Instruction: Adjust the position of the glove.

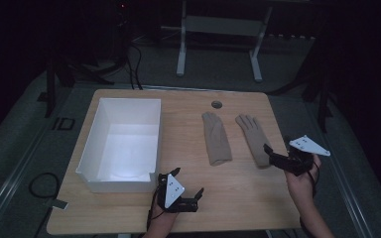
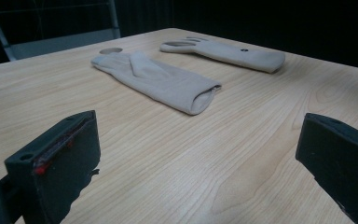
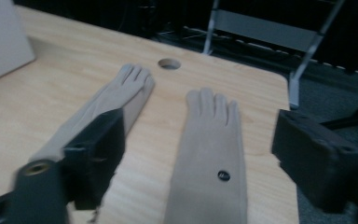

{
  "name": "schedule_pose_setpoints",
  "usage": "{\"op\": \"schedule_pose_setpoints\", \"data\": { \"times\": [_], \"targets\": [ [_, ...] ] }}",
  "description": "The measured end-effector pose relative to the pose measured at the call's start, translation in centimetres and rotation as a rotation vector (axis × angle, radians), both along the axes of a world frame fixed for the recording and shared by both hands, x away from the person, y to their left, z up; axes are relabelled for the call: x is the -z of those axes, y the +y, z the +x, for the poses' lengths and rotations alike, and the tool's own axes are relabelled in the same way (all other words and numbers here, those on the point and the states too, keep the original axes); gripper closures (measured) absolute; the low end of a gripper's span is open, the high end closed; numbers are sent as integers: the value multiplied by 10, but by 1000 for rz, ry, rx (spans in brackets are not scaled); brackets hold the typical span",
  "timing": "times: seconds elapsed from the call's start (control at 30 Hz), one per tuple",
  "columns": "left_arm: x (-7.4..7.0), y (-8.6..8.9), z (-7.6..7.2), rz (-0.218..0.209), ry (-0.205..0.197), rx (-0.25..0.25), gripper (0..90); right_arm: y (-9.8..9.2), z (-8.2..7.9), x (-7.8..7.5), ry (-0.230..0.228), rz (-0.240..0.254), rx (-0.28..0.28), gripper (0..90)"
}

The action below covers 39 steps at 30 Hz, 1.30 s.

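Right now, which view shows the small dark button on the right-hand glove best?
The right gripper view: the button sits close and distinct on the right-hand glove, between the open jaws. The left gripper view shows it as a far, tiny dot. In the high view the glove is too small to show it.

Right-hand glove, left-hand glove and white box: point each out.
Right-hand glove [image 3: 207,154], right gripper view, on its palm.
Left-hand glove [image 1: 215,139], high view, mid-length.
White box [image 1: 121,186], high view, near wall.
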<state>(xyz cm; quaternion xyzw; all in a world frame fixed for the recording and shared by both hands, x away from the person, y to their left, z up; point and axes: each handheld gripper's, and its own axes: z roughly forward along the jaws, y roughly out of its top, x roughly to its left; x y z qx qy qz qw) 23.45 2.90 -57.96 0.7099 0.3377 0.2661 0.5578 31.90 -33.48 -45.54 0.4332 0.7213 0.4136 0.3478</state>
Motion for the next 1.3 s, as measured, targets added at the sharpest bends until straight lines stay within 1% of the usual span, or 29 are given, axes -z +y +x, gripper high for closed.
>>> {"op": "schedule_pose_setpoints", "data": {
  "times": [0.03, 0.07, 0.17, 0.2, 0.27, 0.33, 0.37, 0.4, 0.43, 0.47, 0.5, 0.53, 0.57, 0.6, 0.63, 0.67, 0.7, 0.73, 0.83, 0.9, 0.93, 0.97, 1.03, 1.07, 1.1, 1.17, 1.27, 1.3],
  "targets": [
    [0, 0, 0, -1, 0, 0, 3, 1, 2, -2, 5, 10, -3, 181],
    [0, 0, 0, 2, 0, 1, 3, 4, 7, -7, 20, 31, 2, 130],
    [0, 0, 0, 5, -2, 1, 3, 7, 11, -10, 33, 41, 2, 115],
    [0, 0, 0, 7, -2, 2, 3, 10, 14, -13, 37, 52, -3, 106],
    [0, 0, 0, 5, -2, 3, 3, 12, 15, -15, 33, 55, 0, 106],
    [0, 0, 0, 4, -2, 3, 3, 18, 18, -16, 37, 37, 6, 107],
    [0, 0, 0, 3, -1, 3, 3, 20, 20, -16, 43, 44, 0, 106],
    [0, 0, 0, 4, -1, 3, 3, 24, 22, -16, 46, 35, 8, 106],
    [0, 0, 0, 4, -1, 3, 3, 24, 22, -16, 46, 35, 8, 106],
    [0, 0, 0, 4, -1, 3, 3, 28, 24, -16, 53, 35, -11, 106],
    [0, 0, 0, 3, 0, 4, 3, 28, 24, -16, 53, 35, -11, 106],
    [0, 0, 0, 0, 0, 6, 3, 33, 27, -16, 55, 34, -18, 106],
    [0, 0, 0, 0, 0, 6, 3, 33, 27, -16, 55, 34, -18, 106],
    [0, 0, 0, -2, 3, 7, 3, 38, 30, -16, 63, 34, -23, 106],
    [0, 0, 0, -2, 4, 7, 3, 38, 30, -16, 63, 34, -23, 106],
    [0, 0, 0, -1, 2, 8, 3, 44, 32, -17, 57, 45, -40, 131],
    [0, 0, 0, -1, 2, 8, 3, 44, 32, -17, 57, 45, -40, 131],
    [0, 0, 0, 3, 0, 9, 3, 50, 35, -17, 65, 52, -59, 135],
    [0, 0, 0, 4, -2, 10, 3, 55, 38, -18, 69, 52, -73, 143],
    [0, 0, 0, 2, -1, 11, 3, 62, 41, -18, 65, 47, -84, 177],
    [0, 0, 0, 2, 0, 11, 3, 68, 45, -18, 69, 46, -90, 179],
    [0, 0, 0, 2, 0, 12, 3, 68, 45, -18, 69, 46, -90, 179],
    [0, 0, 0, 2, 0, 12, 3, 75, 50, -18, 72, 39, -96, 182],
    [0, 0, 0, 2, -1, 13, 3, 82, 55, -17, 78, 38, -101, 197],
    [0, 0, 0, 4, -2, 14, 3, 82, 55, -17, 78, 38, -101, 197],
    [0, 0, 0, 5, -3, 15, 3, 90, 61, -16, 86, 27, -101, 204],
    [0, 0, 0, 5, -1, 16, 3, 98, 69, -13, 98, 23, -104, 216],
    [0, 0, 0, 5, -1, 16, 3, 98, 69, -13, 98, 23, -104, 216]
  ]
}}
